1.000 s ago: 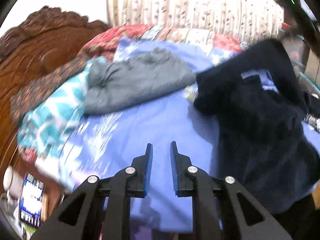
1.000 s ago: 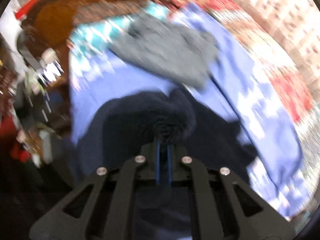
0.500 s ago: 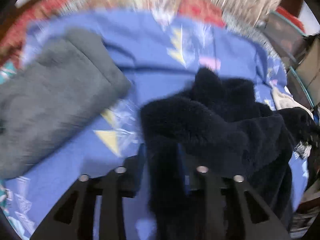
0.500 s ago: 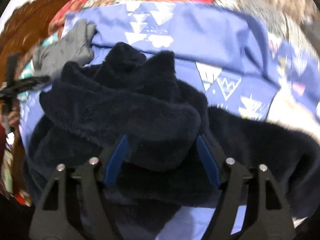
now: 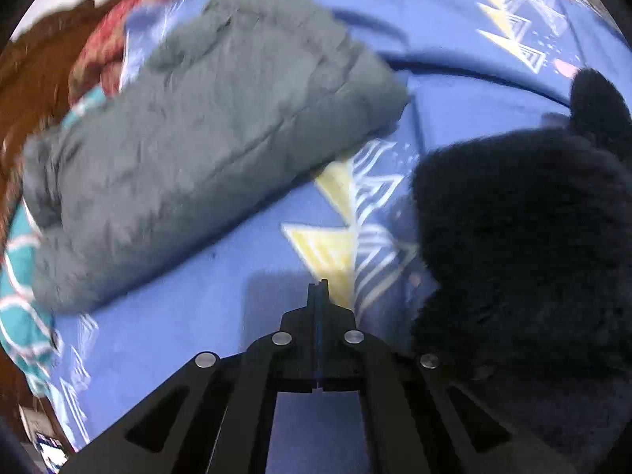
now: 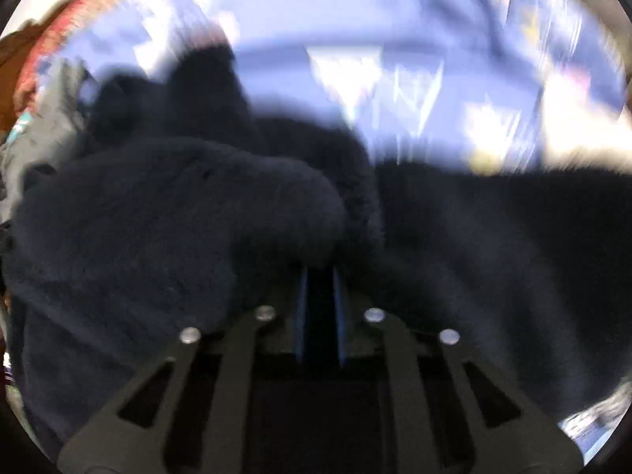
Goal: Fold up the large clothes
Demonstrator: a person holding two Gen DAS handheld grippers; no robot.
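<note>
Progress, judged from how things lie: the grey garment [image 5: 189, 146] is lying folded flat toward the bed's [image 5: 166, 335] far left corner, so that one looks done. The dark fleece [image 5: 525, 245] is sitting bunched in a thick heap on the blue sheet toward the near right edge, not flat, no clean fold lines showing. Most of its folding looks left to do.

Left gripper [image 5: 318, 288]: fingers are pressed together with nothing between them. It is hovering low over bare sheet, between the grey garment and the fleece, pointing across the bed and touching neither. The fleece edge is lying just beside its right arm.

Right gripper [image 6: 319, 276]: it is sitting low, nosed into the fleece [image 6: 166, 229], pointing toward the far edge. Fingers [image 6: 301, 308] are standing nearly closed with a narrow dark gap between them. The view is blurred, and I cannot tell whether that gap is pinched fabric or shadow. A thick roll of fleece is bulging right over the fingertips, hiding them.

Next, as a guess: spread the fleece flat before any fold.
</note>
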